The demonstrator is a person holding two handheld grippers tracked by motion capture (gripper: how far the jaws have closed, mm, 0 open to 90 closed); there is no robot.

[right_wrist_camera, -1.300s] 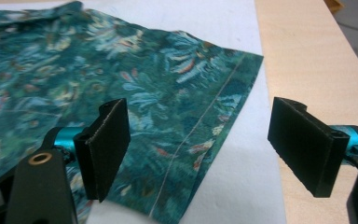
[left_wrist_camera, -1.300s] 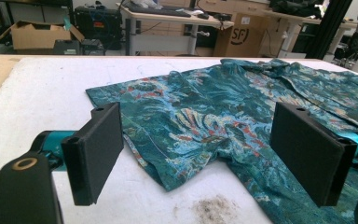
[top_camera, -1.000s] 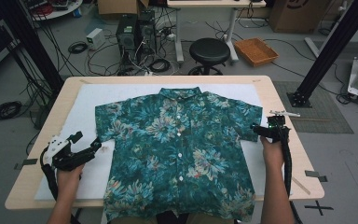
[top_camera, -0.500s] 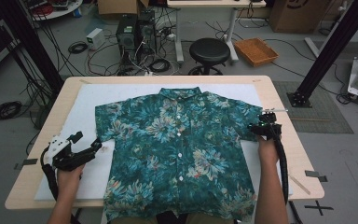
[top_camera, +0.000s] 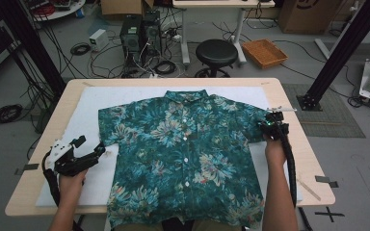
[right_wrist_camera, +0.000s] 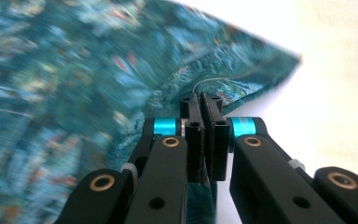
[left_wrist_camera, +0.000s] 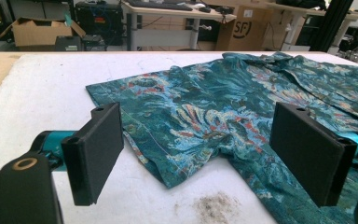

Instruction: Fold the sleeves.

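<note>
A teal floral short-sleeved shirt (top_camera: 183,154) lies flat and buttoned on a white mat (top_camera: 86,103), collar at the far side. My left gripper (top_camera: 90,147) rests open on the mat just left of the shirt's left sleeve. In the left gripper view its wide-apart jaws frame that sleeve's hem (left_wrist_camera: 168,154) without touching it. My right gripper (top_camera: 269,124) sits at the outer edge of the right sleeve. Its jaws have just been closing, and in the right gripper view they are shut (right_wrist_camera: 200,105) on the sleeve's fabric (right_wrist_camera: 242,74) near its corner.
The mat covers a wooden table (top_camera: 294,144), with bare wood on both sides. A brownish smudge (left_wrist_camera: 214,207) marks the mat near my left gripper. Beyond the table stand a black stool (top_camera: 216,52), a wicker tray (top_camera: 264,52), computers with cables (top_camera: 139,36) and a slanted black post (top_camera: 337,53).
My right gripper has moved left and a little farther up the table to the right sleeve's edge, and its jaws have closed on the fabric. The left gripper has stayed in place.
</note>
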